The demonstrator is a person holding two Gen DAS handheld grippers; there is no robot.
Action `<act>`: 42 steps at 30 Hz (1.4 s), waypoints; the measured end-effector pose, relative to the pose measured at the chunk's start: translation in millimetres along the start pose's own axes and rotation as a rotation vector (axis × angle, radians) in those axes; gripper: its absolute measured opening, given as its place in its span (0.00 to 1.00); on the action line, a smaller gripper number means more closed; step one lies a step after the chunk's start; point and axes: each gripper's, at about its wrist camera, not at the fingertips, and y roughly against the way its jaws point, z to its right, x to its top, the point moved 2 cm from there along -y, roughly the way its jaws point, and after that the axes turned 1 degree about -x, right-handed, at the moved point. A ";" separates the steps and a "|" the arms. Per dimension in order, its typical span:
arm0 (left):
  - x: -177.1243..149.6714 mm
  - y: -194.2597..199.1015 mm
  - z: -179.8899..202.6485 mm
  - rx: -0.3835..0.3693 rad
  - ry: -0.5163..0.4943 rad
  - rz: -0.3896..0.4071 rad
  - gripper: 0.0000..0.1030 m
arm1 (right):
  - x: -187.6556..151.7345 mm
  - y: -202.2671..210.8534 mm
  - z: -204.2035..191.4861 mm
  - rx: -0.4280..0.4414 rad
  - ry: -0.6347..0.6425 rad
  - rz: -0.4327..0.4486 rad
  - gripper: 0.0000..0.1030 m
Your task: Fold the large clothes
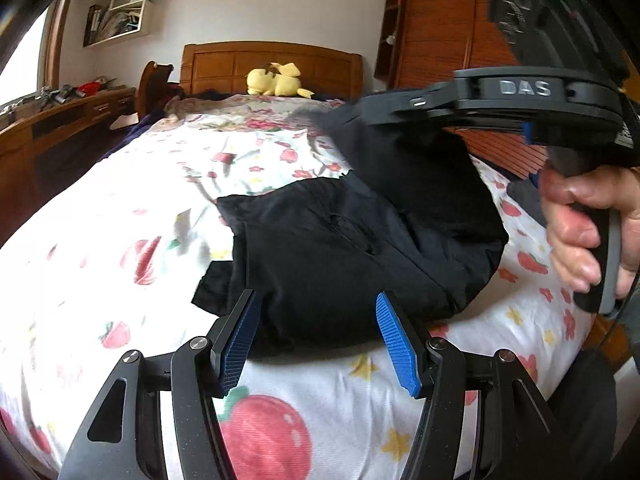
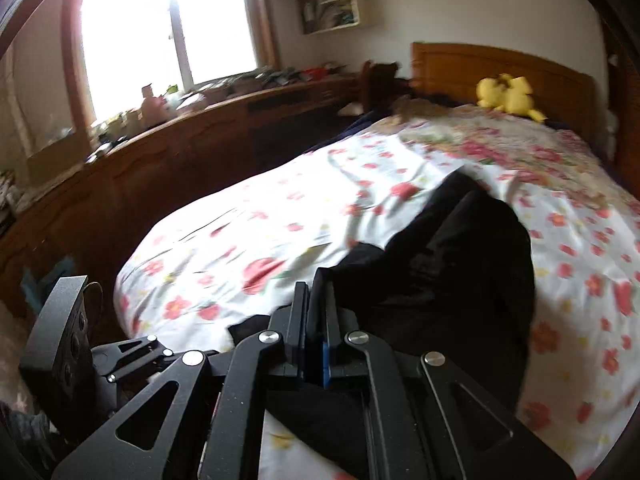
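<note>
Bedroom, strawberry-print bed (image 1: pixel 120 240). Black garment (image 1: pixel 340 248) half-folded. Right gripper (image 2: pixel 318 312) clamped on its edge; left gripper (image 1: pixel 316 340) spread apart above hem. Next, probably: carry fold across.

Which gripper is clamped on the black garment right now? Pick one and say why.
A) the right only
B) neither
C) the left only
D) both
A: the right gripper has its fingers pressed together with the black garment pinched between them, while the left gripper hangs with its blue pads spread wide apart and nothing between them, just short of the cloth on the bed.
</note>
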 end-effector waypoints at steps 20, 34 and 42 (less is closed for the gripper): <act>6.4 -8.2 6.1 0.003 -0.039 -0.006 0.60 | -2.4 48.1 30.1 -0.137 0.044 0.005 0.38; 26.2 13.3 23.4 0.048 -0.040 0.029 0.60 | -96.9 50.2 116.2 -0.206 -0.055 -0.104 0.38; 38.3 1.9 33.4 0.078 0.000 0.005 0.60 | -109.3 46.2 127.0 -0.083 -0.094 -0.092 0.38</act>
